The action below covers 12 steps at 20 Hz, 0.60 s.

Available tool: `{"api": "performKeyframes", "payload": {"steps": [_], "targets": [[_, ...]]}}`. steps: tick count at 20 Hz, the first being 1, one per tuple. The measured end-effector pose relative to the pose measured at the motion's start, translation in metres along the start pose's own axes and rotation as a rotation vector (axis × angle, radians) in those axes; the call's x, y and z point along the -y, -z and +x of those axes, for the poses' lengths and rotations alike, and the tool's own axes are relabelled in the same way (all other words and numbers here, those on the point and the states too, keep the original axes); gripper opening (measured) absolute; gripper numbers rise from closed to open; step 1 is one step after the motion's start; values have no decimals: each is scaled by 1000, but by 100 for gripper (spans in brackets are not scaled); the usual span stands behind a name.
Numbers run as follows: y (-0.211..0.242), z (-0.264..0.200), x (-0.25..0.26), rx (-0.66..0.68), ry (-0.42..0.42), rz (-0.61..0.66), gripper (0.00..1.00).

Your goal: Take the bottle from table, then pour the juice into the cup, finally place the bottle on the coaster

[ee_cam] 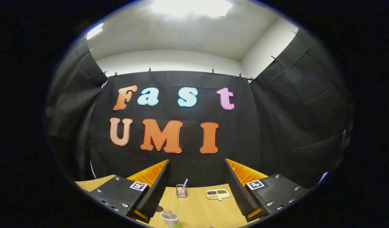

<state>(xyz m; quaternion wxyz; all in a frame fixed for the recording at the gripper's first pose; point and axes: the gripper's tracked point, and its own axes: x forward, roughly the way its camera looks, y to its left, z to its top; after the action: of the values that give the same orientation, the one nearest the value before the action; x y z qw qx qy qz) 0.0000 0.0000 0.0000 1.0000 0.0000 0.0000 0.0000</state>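
Note:
My gripper point(197, 167) is held above the wooden table point(200, 205), its two black-padded fingers wide apart with nothing between them. Below and between the fingers, near the left finger, the top of the bottle point(170, 218) shows, with a pale cap and a bit of green label beneath. A dark round patch point(159, 208) lies on the table just left of the bottle, against the left finger; I cannot tell whether it is the coaster.
Further along the table, beyond the fingers, a small wire holder point(181, 191) with a white stick in it stands by the back wall. To its right lies a white divided dish point(218, 193) holding dark and green grains.

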Motion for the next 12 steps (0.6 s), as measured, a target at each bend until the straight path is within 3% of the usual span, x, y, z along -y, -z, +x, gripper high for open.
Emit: {"api": "performKeyframes", "payload": {"steps": [12], "targets": [[14, 5, 7, -37, 8, 8, 97]]}}
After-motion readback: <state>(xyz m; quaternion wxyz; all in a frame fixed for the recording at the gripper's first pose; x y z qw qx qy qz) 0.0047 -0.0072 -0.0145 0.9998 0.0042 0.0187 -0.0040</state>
